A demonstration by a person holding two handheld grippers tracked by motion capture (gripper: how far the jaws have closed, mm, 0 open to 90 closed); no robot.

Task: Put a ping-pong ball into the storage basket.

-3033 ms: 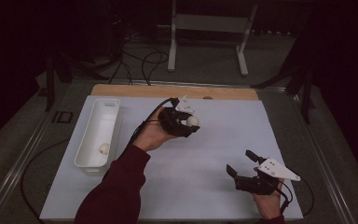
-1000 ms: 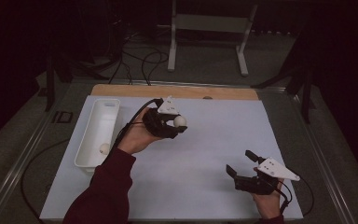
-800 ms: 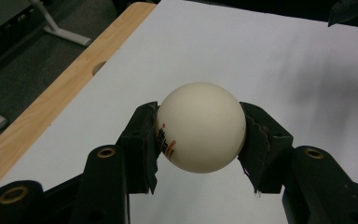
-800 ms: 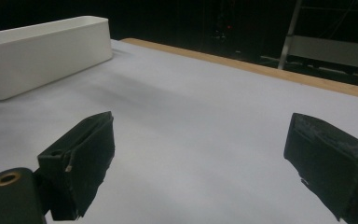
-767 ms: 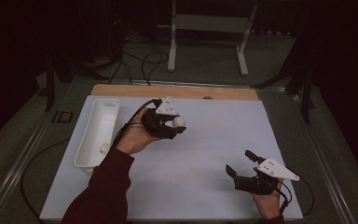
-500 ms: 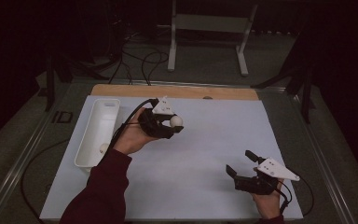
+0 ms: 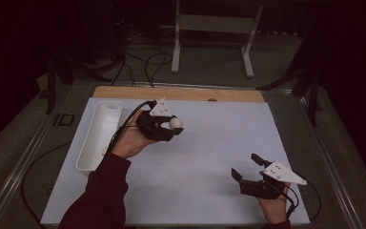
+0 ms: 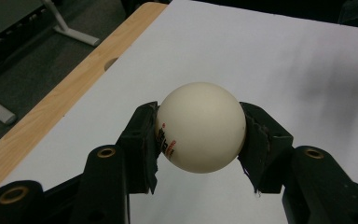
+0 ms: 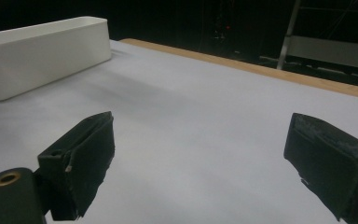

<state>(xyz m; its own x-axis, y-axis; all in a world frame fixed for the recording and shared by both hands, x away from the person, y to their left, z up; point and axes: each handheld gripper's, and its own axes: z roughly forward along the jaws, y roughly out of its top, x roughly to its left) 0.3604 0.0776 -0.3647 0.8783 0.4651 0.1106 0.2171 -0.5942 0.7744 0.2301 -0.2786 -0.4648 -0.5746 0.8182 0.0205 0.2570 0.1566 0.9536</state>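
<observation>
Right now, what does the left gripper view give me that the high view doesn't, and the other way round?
Left gripper view alone: the red and black print on the white ball, and both pads pressed against its sides. High view alone: the right gripper with jaws apart and nothing between them, low on the white mat; the long white bin at the mat's left edge; the left gripper seen whole, in the person's hand. Both: the ball clamped in the left gripper, above the mat, and the wooden strip along the far edge.
</observation>
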